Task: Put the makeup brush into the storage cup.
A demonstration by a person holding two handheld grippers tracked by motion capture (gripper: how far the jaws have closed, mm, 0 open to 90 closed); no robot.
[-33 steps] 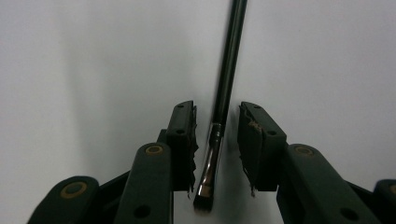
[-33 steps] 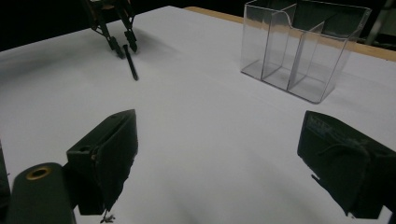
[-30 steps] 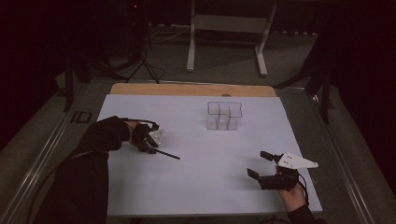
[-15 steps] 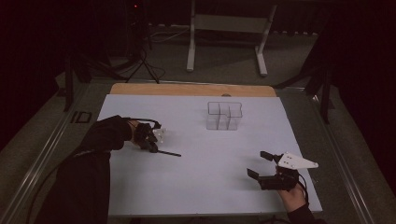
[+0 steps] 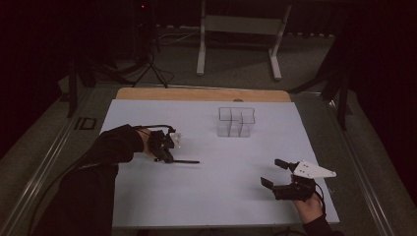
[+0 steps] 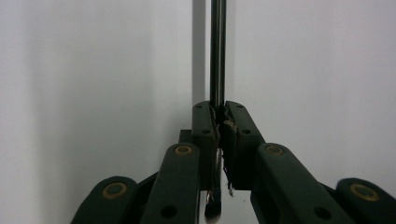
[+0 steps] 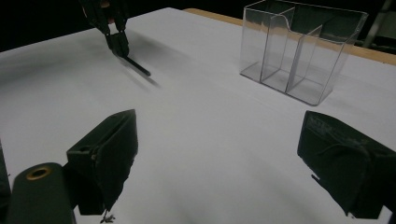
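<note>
A thin black rod (image 5: 186, 161) with a small brush tip lies nearly level just over the white sheet (image 5: 221, 206), left of centre. My left gripper (image 5: 164, 156) is shut on its near end. In the left gripper view the jaws (image 6: 218, 109) pinch the rod (image 6: 217, 56), which runs straight away from them. My right gripper (image 5: 272, 172) rests open near the front right of the sheet, nothing between its jaws (image 7: 224, 158). From there the left gripper (image 7: 119, 46) and rod (image 7: 137, 66) are seen far off.
A clear plastic organiser (image 5: 236, 123) with several compartments stands on the far middle of the sheet, also in the right gripper view (image 7: 299, 51). A wooden strip (image 5: 196, 94) borders the far edge. A white stand frame (image 5: 236, 24) sits on the floor beyond.
The left gripper has closed on the rod and shifted slightly right and up with it; the rod now lies flatter. The right gripper has stayed put.
</note>
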